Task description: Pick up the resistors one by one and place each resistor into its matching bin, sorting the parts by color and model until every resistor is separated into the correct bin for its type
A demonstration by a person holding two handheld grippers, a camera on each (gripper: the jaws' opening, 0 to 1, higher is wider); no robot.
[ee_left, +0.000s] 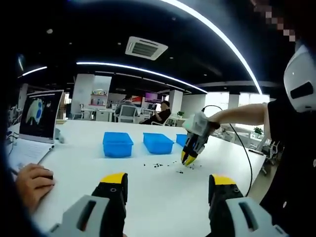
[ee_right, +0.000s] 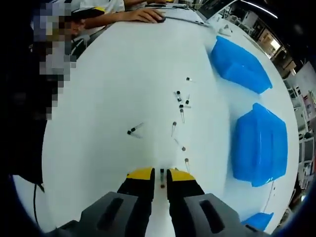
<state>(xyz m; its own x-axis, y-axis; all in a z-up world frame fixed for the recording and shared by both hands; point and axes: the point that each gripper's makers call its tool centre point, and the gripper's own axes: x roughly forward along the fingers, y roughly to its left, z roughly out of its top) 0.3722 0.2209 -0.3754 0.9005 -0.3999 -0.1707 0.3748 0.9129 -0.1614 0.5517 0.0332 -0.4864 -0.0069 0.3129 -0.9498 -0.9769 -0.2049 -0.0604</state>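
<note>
Yellow-tipped right gripper (ee_right: pixel 161 174) pinching a resistor (ee_right: pixel 162 177) on white table (ee_right: pixel 113 89), blue bins (ee_right: pixel 259 145) right, left gripper (ee_left: pixel 166 181) jaws spread.

In the right gripper view, the right tool (ee_right: pixel 161 174) points down at the white bench (ee_right: pixel 113 84), its yellow-tipped jaws drawn close on a small resistor (ee_right: pixel 162 173) standing between the tips. Just ahead, more resistors (ee_right: pixel 180 109) lie scattered loose on the bench, and one dark-headed resistor (ee_right: pixel 133 130) lies apart on the left. Along the right side sit blue bins: a near bin (ee_right: pixel 259 145), a far bin (ee_right: pixel 240 58), and a corner of a third bin (ee_right: pixel 256 222) at the bottom edge. At the top, a person's hand (ee_right: pixel 145 16) rests on the bench.
</note>
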